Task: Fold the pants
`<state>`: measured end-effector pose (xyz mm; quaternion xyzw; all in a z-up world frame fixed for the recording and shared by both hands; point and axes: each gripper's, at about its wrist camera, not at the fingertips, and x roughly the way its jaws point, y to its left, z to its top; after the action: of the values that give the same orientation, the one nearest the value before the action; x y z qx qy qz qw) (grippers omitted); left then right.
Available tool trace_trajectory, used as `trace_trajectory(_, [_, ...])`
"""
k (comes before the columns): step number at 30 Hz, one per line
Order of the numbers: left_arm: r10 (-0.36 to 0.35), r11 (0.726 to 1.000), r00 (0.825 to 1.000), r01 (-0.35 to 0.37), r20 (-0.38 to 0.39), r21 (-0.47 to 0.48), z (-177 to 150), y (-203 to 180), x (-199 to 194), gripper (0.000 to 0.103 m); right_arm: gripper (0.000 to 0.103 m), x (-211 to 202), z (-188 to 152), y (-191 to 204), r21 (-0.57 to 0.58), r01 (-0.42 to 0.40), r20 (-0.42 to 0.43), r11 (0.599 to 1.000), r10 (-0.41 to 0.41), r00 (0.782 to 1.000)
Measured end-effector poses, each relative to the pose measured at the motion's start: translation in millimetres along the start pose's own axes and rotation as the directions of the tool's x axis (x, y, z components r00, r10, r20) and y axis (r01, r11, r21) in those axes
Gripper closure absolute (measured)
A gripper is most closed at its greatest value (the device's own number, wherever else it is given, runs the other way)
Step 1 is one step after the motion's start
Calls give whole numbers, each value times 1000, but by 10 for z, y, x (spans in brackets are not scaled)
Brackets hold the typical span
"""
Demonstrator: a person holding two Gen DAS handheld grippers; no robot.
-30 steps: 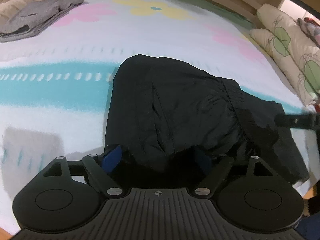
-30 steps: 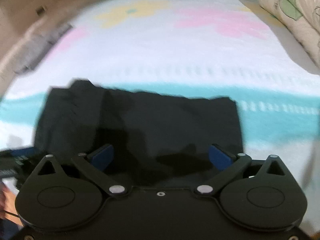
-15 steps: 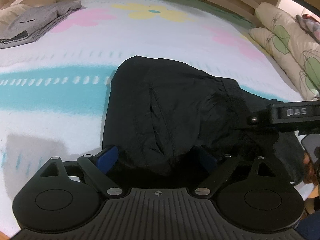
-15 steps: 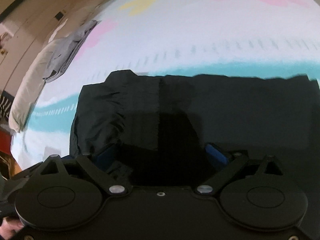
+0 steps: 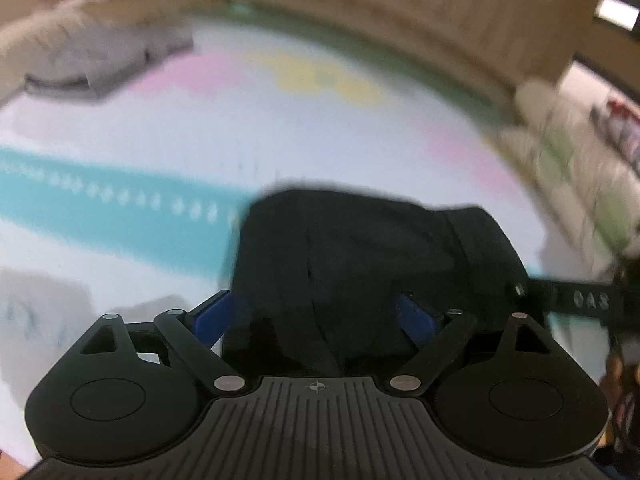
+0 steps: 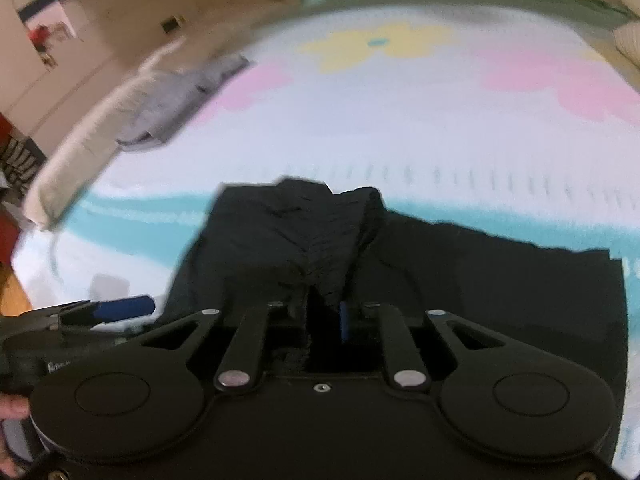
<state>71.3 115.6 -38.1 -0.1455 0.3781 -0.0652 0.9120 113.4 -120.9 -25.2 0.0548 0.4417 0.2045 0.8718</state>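
Pinching the gathered waistband, we have the right gripper (image 6: 324, 320) closing its jaws on a ridge of the black pants (image 6: 296, 240), and the cloth already stands up in a puckered fold between them. The left gripper (image 5: 316, 316) has its 2 blue pads spread wide, the near edge of the pants lying between them with neither pad pressing on it.

To do this step well, in our judgement, we should let the right side bite fully into both layers before lifting, then bring the left side down to close on the near edge, so the 2 grips carry the fabric over evenly and no layer slips out.

The pants lie on the turquoise band (image 5: 120, 208) of a white bedspread (image 6: 400, 128); beyond that band are pink patches and 1 yellow flower (image 6: 380, 44). A grey folded garment (image 5: 104, 60) sits far beyond the pants at the bedspread's edge, and patterned pillows (image 5: 580, 168) line the other side. Both views are motion-blurred.
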Motion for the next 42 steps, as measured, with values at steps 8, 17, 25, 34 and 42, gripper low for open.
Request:
trace_trajectory(8, [-23,997,998,19,54,76,76,-375,-36,15,83,-675,-51,-195,13,49,112,999,-50,992])
trace_trajectory(17, [-4,961,997,27,-81,275,-118,-941,385,15,83,-700,-348,-1081,173,274,-26,946,-274,961])
trace_trajectory(25, [108,946,967,-28,-231,324,-367,-933,793,8,24,-430,-493,-1288,166,394,-135,904,-375,917])
trace_trajectory(34, [94,950,976,-29,-195,312,-428,-928,773,3,10,-444,-447,-1012,33,402,-15,915,-402,916])
trace_trajectory(42, [80,949,985,-29,-150,314,-519,-932,729,0,1,-52,-621,-1113,44,375,-171,926,-363,916])
